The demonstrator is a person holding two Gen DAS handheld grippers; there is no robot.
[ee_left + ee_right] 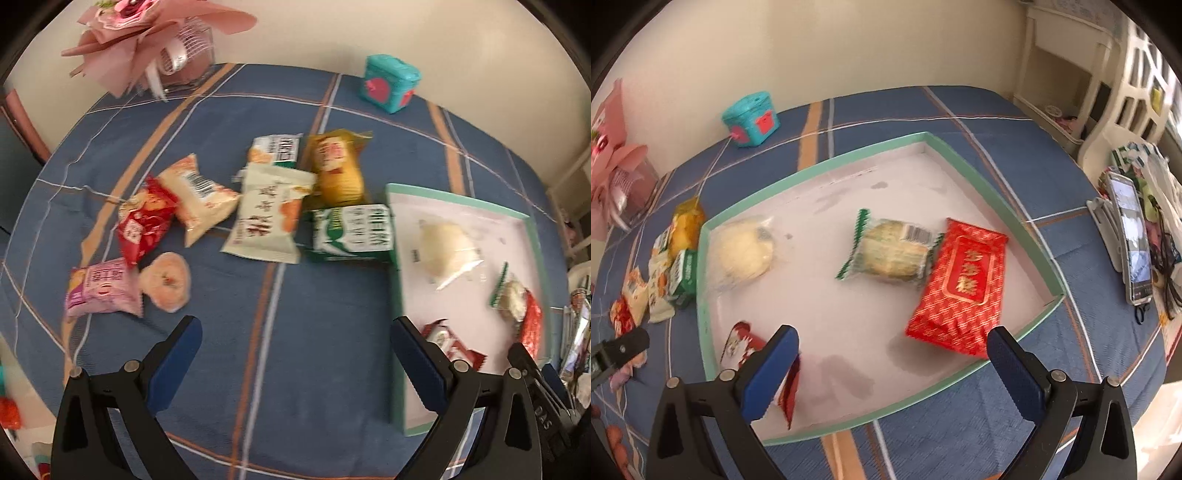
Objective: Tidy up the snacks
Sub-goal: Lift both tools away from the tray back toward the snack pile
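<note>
A shallow tray with a green rim (964, 162) (397, 295) lies on the blue plaid cloth. It holds a pale round bun in clear wrap (744, 253) (445, 245), a green-edged cracker pack (892, 249), a large red packet (960, 288) and a small red-and-white packet (742, 345) (452, 341). My right gripper (892, 358) hangs open over the tray's near side, nothing between its fingers. My left gripper (295, 349) is open above bare cloth. Beyond it lie loose snacks: a pink pack (101, 286), a peach round (166, 280), a red pack (146, 221), a white pack (267, 218), a green carton (351, 234), a yellow pack (336, 170).
A teal box (391, 83) (751, 120) stands near the wall. A pink bouquet (147, 40) sits at the back left. A phone on a stand (1132, 236) and clutter lie right of the tray. The cloth falls away at the near edge.
</note>
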